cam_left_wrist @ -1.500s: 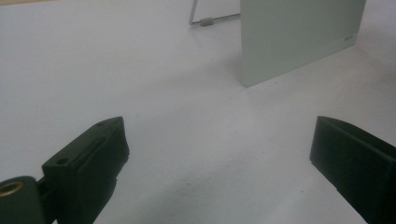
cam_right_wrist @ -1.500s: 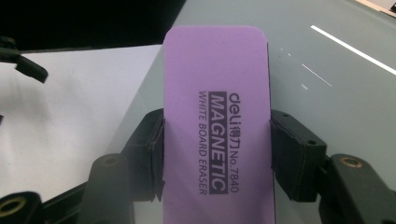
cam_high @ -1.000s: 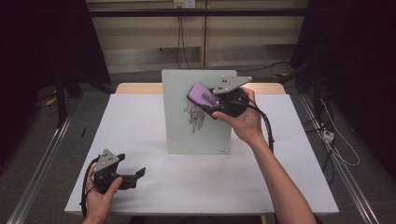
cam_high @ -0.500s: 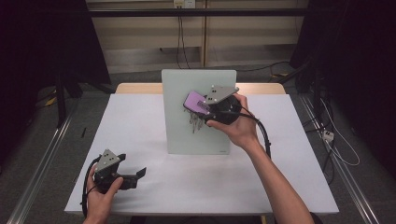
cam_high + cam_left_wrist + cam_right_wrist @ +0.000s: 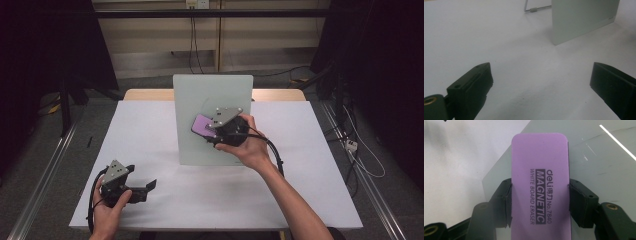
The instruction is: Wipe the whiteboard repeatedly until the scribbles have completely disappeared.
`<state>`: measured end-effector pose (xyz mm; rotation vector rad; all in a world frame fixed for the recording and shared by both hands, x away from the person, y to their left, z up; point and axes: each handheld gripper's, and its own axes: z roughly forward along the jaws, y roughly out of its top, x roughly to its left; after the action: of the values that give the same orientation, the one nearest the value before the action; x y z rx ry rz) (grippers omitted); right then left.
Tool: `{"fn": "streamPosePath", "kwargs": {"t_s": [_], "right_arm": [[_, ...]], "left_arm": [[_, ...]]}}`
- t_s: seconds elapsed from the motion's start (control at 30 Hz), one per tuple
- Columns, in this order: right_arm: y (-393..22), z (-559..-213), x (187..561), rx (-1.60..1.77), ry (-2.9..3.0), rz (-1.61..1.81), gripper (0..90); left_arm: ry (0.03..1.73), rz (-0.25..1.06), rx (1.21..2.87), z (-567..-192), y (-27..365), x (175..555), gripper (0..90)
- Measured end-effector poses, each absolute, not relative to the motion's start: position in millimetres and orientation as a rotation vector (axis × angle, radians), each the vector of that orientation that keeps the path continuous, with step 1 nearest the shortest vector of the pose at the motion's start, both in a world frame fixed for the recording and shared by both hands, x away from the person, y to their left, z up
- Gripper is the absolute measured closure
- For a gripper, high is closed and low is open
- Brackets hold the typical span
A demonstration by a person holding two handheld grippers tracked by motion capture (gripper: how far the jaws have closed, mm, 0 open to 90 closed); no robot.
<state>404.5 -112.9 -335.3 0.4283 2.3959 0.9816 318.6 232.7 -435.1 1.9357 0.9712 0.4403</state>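
At centre frame the right gripper (image 5: 212,131) clamps a purple eraser (image 5: 540,182) flat against the upright whiteboard (image 5: 200,95), likely to wipe it. At lower left, the left gripper (image 5: 142,189) rests wide open on the counter (image 5: 150,130), idle.

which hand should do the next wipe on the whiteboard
Right. The right claw is shut on the purple whiteboard eraser and sits against the upright whiteboard. The left claw is open, holds nothing, and rests low near the table's front edge.
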Motion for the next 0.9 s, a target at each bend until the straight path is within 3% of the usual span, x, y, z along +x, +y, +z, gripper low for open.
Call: {"fn": "streamPosePath", "kwargs": {"t_s": [0.27, 0.9], "right_arm": [[-110.1, -333.4, 404.9, 0.416, 2.393, 0.972, 41.8], [-128.3, -272.3, 420.9, 0.522, 2.198, 1.030, 41.8]], "left_arm": [[0.970, 0.442, 1.932, -435.2, 233.0, 319.4, 4.3], [0.966, 0.441, 1.922, -435.3, 232.5, 319.1, 4.3]]}}
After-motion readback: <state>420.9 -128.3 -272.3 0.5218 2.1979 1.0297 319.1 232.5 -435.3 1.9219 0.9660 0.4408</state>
